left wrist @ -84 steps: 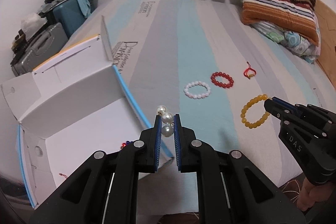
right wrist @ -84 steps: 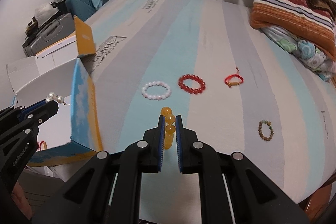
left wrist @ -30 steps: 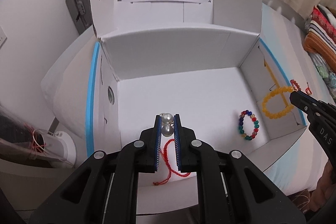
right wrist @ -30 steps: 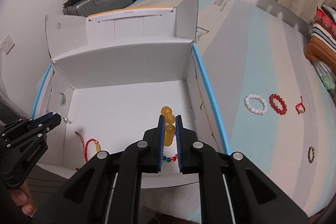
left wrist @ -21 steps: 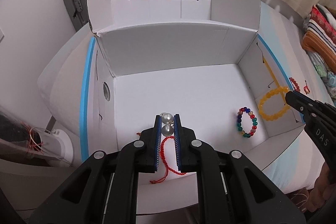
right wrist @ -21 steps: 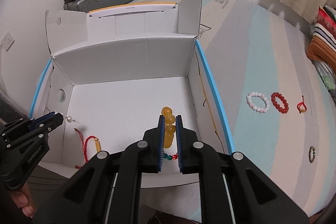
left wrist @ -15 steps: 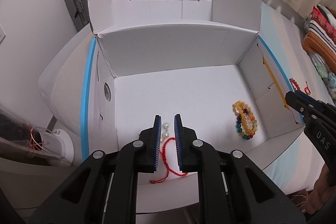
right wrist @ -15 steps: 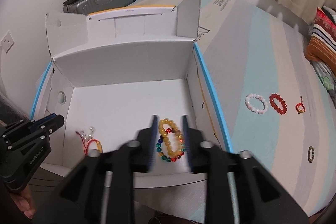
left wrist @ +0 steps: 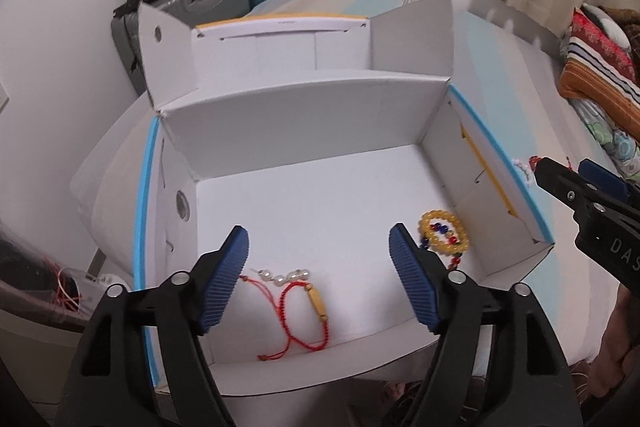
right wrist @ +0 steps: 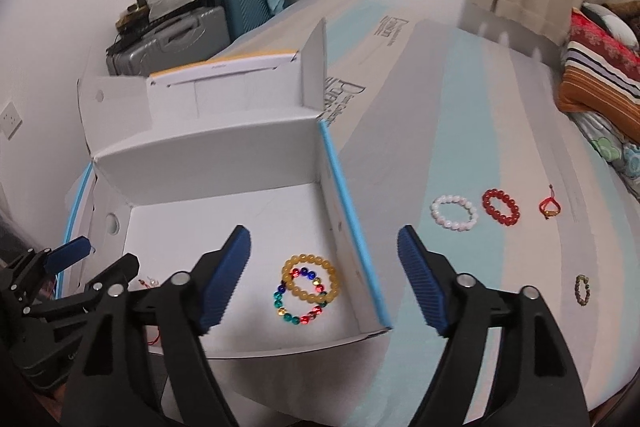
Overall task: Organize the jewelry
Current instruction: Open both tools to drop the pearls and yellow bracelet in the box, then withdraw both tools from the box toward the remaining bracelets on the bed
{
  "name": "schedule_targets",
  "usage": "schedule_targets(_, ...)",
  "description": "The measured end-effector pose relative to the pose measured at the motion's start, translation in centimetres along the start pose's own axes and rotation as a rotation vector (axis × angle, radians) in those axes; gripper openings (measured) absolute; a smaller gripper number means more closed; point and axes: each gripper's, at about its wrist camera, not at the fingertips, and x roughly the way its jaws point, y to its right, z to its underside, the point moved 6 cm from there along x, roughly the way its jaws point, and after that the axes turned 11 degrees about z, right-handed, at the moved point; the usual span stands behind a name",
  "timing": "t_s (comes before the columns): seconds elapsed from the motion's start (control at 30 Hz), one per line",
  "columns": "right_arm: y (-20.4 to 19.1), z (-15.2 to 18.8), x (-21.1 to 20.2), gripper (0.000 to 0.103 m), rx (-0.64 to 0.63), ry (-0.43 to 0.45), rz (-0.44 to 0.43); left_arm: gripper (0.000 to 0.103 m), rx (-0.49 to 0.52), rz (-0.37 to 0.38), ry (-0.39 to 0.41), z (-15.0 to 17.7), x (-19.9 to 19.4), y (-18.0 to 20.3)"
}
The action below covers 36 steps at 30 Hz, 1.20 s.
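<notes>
1. Broadly: bed with striped cover, carrying the open white box at its edge. Landmark for everything below: the box.
2. Inside the box, toward its right wall: yellow bead bracelet lying across a multicoloured bead bracelet, touching. Inside, toward the near left corner: pearl piece resting against a red cord bracelet.
3. Outside the box, on the bed to its right: white bead bracelet, then red bead bracelet, then small red cord charm, each farther out; small greenish bracelet well apart, nearer the bed's front edge.
4. Left gripper above the near left part of the box, fingers spread wide, holding nothing. Right gripper above the box's right wall, fingers likewise wide apart and empty.
5. Likely step in hand: clear of the box and out for the next pieces. Best done by lifting straight up first, so no finger catches the tall right wall or drags the loose beads.
6. Sensible next targets, as a judgement: white bead bracelet for one gripper, red bead bracelet for the other, being nearest the box.
7. For each pick: descend with one finger inside the ring and one outside, close on a single strand of beads, avoid pinching the soft bed cover.
8. Small risk: round beads rolling out of a shallow pinch.
</notes>
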Motion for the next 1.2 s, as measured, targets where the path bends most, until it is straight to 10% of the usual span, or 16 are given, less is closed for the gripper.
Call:
schedule_targets(0.27, 4.2, -0.2, -1.0, 0.096, 0.038, 0.040, 0.056, 0.096, 0.029, 0.034, 0.024, -0.4, 0.0, 3.6)
schedule_targets(1.2, 23.5, 3.5, -3.0, 0.096, 0.205, 0.028, 0.197, 0.097, 0.183, 0.120, 0.047, -0.7, 1.5, 19.3)
